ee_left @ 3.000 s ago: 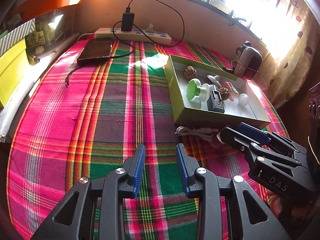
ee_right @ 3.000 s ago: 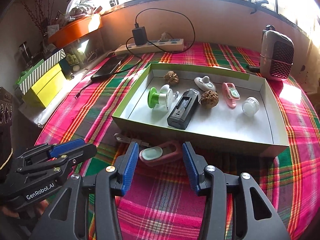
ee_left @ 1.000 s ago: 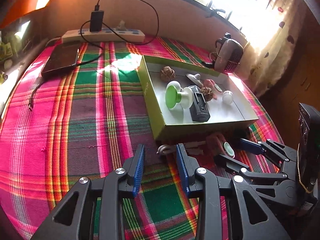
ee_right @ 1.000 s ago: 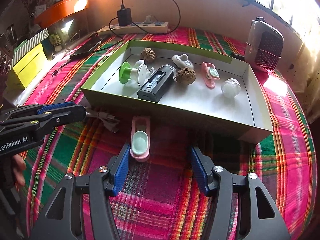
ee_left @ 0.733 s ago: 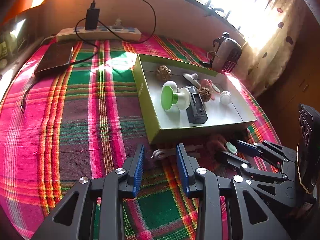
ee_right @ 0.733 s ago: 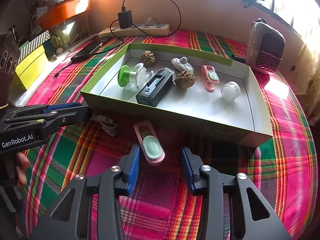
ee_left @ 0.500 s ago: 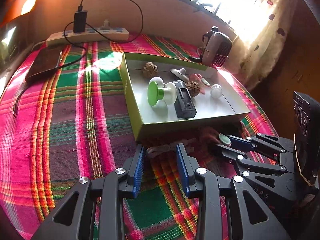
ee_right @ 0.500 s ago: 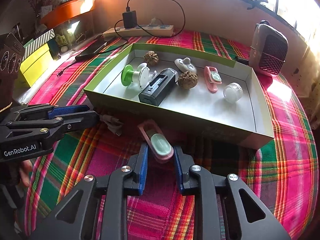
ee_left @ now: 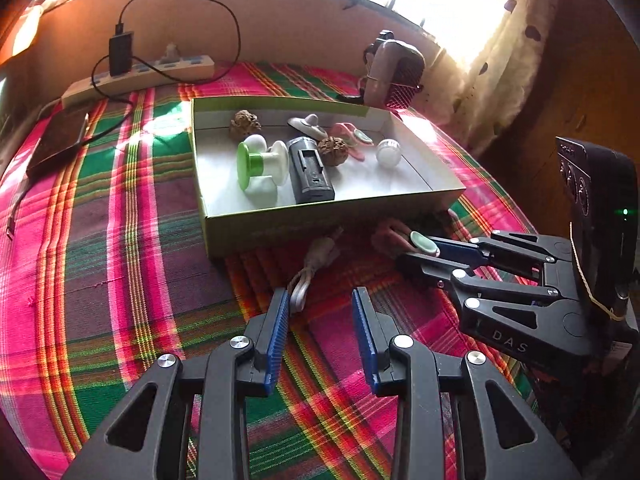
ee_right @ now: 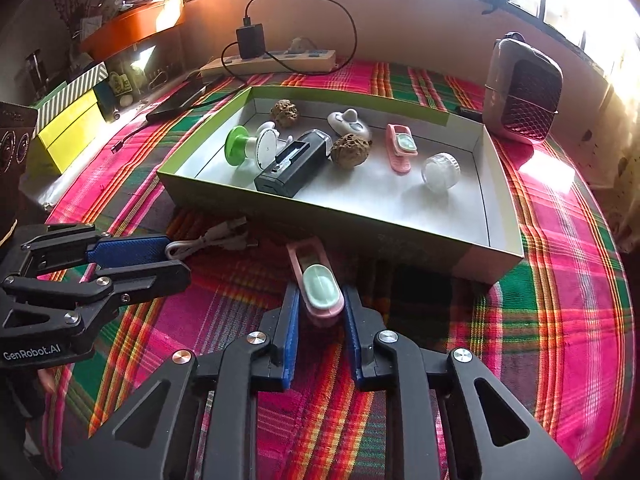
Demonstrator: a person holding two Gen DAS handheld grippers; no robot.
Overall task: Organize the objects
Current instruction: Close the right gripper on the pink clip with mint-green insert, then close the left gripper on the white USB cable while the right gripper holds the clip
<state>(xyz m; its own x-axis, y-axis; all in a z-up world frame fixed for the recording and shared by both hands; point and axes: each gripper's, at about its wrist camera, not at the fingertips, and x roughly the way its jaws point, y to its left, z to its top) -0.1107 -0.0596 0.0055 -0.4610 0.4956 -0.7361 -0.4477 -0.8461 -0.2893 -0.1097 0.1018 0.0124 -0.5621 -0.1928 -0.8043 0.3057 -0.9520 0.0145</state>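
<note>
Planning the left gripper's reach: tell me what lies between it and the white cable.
Only bare plaid cloth between the left gripper and white cable, in the left wrist view.

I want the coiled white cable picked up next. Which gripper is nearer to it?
Left. The left gripper hangs open just before the coiled white cable, one finger beside its loop. The right gripper is off to the side, closing on the pink clip with a mint pad.
</note>
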